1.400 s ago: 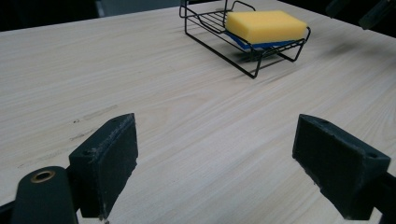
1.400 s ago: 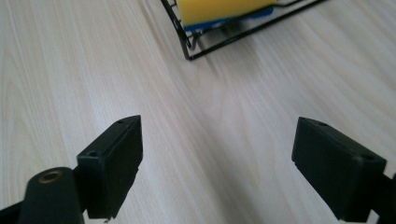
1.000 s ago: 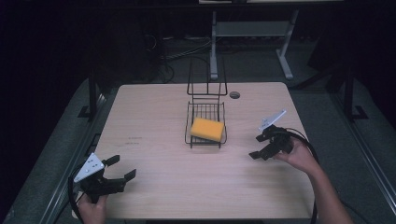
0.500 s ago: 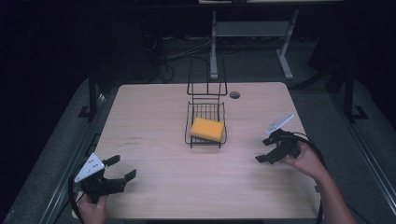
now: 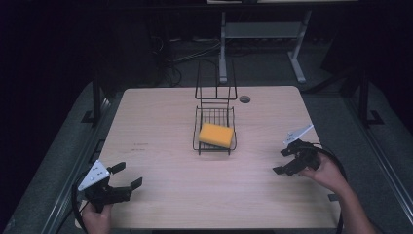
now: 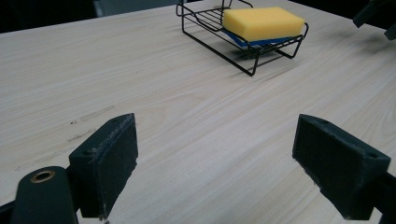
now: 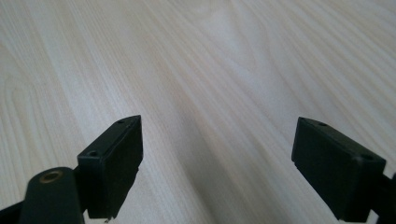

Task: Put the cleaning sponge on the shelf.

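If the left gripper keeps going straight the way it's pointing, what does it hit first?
Probably the wire rack holding the yellow sponge. The left gripper is open over bare table, and the rack sits ahead, slightly right of centre, so it might just graze the near corner.

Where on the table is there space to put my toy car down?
Plenty of bare wood: the wide stretch between the left hand-held gripper and the right hand-held gripper, in front of the wire rack, and the table to the rack's left and right. The middle back is crowded: the rack holds the yellow sponge.
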Motion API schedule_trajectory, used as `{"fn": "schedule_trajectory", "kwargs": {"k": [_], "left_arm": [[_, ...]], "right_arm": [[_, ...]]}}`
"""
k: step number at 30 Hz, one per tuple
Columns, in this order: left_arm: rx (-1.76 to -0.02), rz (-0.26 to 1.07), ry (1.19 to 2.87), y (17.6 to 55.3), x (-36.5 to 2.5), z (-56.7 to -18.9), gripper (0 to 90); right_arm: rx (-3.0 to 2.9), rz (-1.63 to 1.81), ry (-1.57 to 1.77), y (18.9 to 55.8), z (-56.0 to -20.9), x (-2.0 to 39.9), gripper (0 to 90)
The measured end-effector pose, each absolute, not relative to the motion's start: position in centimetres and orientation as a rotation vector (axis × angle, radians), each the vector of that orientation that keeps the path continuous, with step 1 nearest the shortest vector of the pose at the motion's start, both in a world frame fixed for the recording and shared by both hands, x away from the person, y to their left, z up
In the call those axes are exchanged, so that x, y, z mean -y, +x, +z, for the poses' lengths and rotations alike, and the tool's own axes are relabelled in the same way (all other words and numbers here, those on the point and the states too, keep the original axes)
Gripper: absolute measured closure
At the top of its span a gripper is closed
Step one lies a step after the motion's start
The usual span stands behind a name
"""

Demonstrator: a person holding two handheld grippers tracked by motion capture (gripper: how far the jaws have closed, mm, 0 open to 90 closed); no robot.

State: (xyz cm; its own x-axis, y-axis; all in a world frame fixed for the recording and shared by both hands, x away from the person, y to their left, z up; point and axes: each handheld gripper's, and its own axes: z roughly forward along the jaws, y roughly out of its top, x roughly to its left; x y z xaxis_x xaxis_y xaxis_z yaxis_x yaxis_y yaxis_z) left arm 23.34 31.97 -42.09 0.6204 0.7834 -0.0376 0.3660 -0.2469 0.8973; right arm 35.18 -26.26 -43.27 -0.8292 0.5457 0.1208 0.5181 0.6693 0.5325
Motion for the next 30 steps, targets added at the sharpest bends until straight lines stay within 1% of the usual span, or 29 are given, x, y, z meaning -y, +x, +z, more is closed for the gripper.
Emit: {"fn": "schedule_trajectory", "kwargs": {"k": [10,30], "left_arm": [[-0.921,0.525,1.854,23.3,-31.9,-42.1,13.4],[-0.915,0.528,1.866,23.4,-31.9,-42.1,13.4]], "right_arm": [[-2.841,0.832,0.9,34.1,-43.9,26.6,16.1],[-2.804,0.84,0.877,30.9,-43.7,27.1,16.1]]}}
